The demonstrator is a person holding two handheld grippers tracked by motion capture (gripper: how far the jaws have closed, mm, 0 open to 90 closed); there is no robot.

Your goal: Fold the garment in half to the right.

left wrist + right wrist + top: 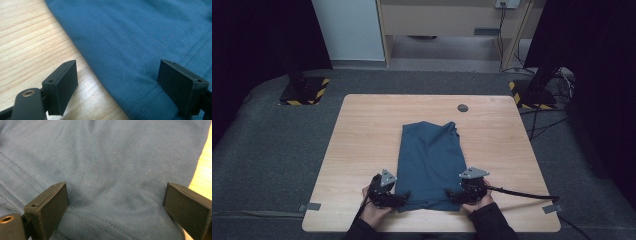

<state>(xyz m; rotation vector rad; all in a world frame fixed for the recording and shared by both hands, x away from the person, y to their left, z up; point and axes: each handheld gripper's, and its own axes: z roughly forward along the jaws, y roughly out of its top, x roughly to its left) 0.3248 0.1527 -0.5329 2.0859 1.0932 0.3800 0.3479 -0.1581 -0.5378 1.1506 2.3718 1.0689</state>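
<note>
A folded dark blue garment [429, 160] lies in the middle of the wooden table [362, 130], its hem toward the near edge. My left gripper [404, 197] sits at the hem's left corner. In the left gripper view it [117, 85] stands open, one jaw over bare wood and the other resting over the stitched hem of the cloth [130, 32]. My right gripper [452, 196] is at the hem's right corner. In the right gripper view it [116, 207] is open too, both jaws low over the blue fabric [112, 152], with nothing pinched.
A small dark round disc [462, 107] sits on the table's far side. Two black stands on hazard-striped bases [304, 90] [534, 95] flank the table on the grey floor. A cable [522, 192] trails right from the right gripper.
</note>
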